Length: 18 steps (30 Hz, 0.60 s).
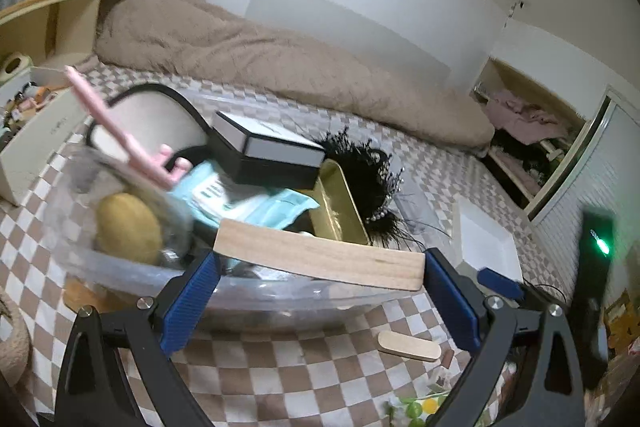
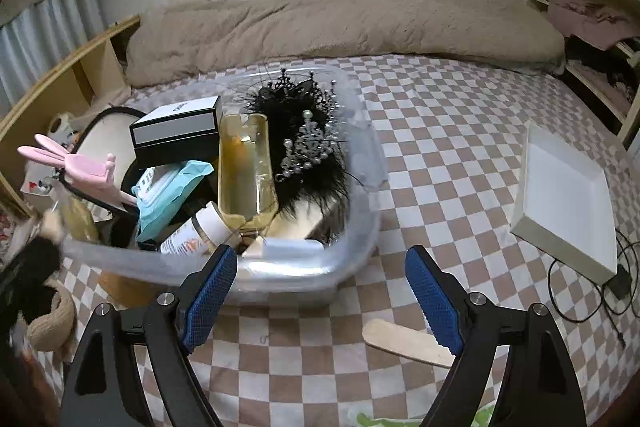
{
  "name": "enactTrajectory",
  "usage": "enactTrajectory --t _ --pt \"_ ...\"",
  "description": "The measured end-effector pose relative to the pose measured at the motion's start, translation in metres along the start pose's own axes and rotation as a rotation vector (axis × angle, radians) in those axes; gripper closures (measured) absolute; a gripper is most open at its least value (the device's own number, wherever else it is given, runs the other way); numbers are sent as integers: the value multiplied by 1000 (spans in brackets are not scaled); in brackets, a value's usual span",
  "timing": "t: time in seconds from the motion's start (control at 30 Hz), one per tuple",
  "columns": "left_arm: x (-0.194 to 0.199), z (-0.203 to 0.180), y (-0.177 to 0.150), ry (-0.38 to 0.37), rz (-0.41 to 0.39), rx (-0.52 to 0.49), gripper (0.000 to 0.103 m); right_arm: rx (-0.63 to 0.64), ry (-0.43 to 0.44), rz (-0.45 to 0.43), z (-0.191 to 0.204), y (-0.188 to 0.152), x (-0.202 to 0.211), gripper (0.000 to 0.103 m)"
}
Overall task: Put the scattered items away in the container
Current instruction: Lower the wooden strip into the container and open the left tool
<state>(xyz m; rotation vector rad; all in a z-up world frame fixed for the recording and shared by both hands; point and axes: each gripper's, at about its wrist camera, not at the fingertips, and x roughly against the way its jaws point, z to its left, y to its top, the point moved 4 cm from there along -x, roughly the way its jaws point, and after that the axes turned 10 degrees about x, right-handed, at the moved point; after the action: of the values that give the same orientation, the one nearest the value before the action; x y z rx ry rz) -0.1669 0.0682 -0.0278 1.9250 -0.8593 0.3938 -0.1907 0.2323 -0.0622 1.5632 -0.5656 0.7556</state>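
Container [image 2: 352,247]: wooden board [image 1: 320,259] shows only in left view.

Bed [image 2: 440,131]: covered with a brown-and-white checked sheet.
Blanket [image 2: 320,27]: fluffy beige, bunched along the far edge of the bed by the wall.
Clear plastic container [image 2: 352,251]: sits directly on the sheet, left of centre, full of items.
Wooden stick [image 2: 404,341]: lies flat on the sheet in front of the container, apart from it.
White tray [image 2: 568,203]: shallow and square, rests on the sheet to the right of the container, well apart from it.
Black cable [image 2: 576,291]: looped by the tray's near corner at the bed's right edge.
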Motion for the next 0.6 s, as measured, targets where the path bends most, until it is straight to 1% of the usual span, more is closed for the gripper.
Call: enactTrajectory --t 0.1,0.23,0.33,0.4,0.53,0.6 --pt "-20 -8 0 7 55 3 3 -7 4 -30 -4 -10 7 17" --pt "-40 -14 0 29 109 7 3 -3 40 -64 -1 -20 11 17" --pt "-50 -17 1 30 151 35 3 4 70 -91 3 -27 14 17" --pt "-55 -22 2 27 168 44 3 -2 71 -110 1 -31 16 17" --pt "-67 -32 2 18 210 74 3 -15 80 -113 -9 -41 17 17" --pt "-72 -37 1 36 210 78 3 -32 86 -115 -16 -45 19 17"
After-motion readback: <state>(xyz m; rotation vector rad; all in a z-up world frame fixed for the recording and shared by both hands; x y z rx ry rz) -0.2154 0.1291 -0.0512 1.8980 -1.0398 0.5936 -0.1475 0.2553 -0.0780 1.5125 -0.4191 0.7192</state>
